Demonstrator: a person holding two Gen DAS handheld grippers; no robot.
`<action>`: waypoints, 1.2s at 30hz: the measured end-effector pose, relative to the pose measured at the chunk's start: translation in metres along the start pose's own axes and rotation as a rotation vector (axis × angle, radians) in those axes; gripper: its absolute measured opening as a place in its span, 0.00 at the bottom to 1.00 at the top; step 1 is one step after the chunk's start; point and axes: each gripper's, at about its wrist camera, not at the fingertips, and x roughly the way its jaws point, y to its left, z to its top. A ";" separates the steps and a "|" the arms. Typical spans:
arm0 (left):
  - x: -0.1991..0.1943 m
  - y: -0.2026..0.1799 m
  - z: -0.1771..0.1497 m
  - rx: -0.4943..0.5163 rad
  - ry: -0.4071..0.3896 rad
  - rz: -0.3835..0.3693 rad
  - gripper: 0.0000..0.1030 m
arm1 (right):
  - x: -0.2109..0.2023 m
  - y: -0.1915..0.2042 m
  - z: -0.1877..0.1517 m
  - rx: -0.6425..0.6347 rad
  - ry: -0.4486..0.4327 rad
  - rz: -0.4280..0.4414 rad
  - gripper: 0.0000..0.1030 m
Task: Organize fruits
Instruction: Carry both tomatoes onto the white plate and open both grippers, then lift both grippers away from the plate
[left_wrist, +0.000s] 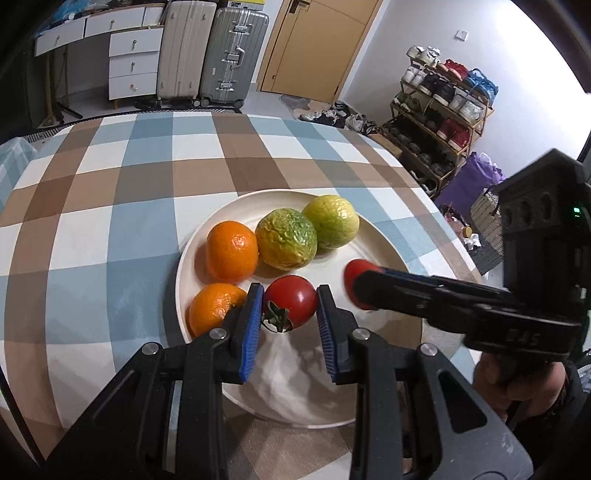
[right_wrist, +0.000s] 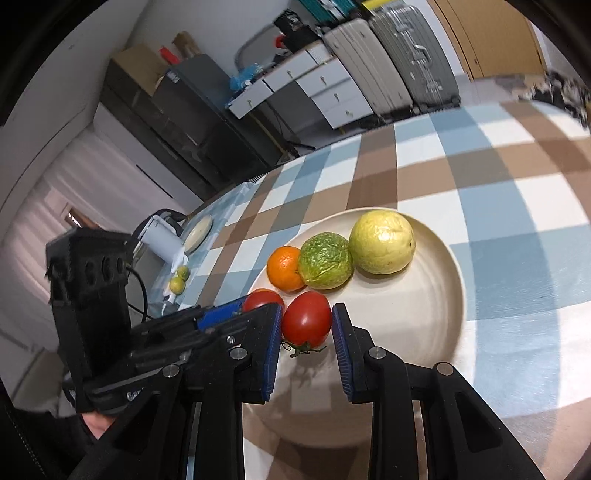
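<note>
**Two tomatoes arrive over a plate of citrus**

A cream plate sits on a round table under a blue, brown and white checked cloth. The left gripper has its blue-padded fingers clamped on a red tomato, its green stem end turned toward the camera, just above the near part of the plate. From the right, the right gripper reaches in and is closed on a second tomato, which its dark fingers half hide in the left wrist view; the right wrist view shows that tomato pressed between the pads over the plate's near edge. A bare hand grips the right gripper's handle.

Already on the plate lie two oranges, one behind the other at the left side, the near one just beside the left gripper's left finger. Next to the far orange rest a wrinkled green-and-yellow fruit and a smoother yellow-green fruit, side by side and touching.

Beyond the table stand two suitcases, a white chest of drawers, a wooden door and a loaded shoe rack.
</note>
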 end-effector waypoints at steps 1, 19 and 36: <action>0.001 0.000 0.000 0.004 -0.003 0.003 0.25 | 0.003 -0.001 0.000 0.004 0.006 -0.004 0.27; 0.008 -0.002 0.001 0.005 0.007 -0.033 0.38 | 0.016 -0.011 0.007 0.099 -0.006 -0.007 0.44; -0.077 -0.028 -0.021 0.027 -0.154 0.049 0.79 | -0.086 0.017 -0.028 0.039 -0.220 -0.107 0.80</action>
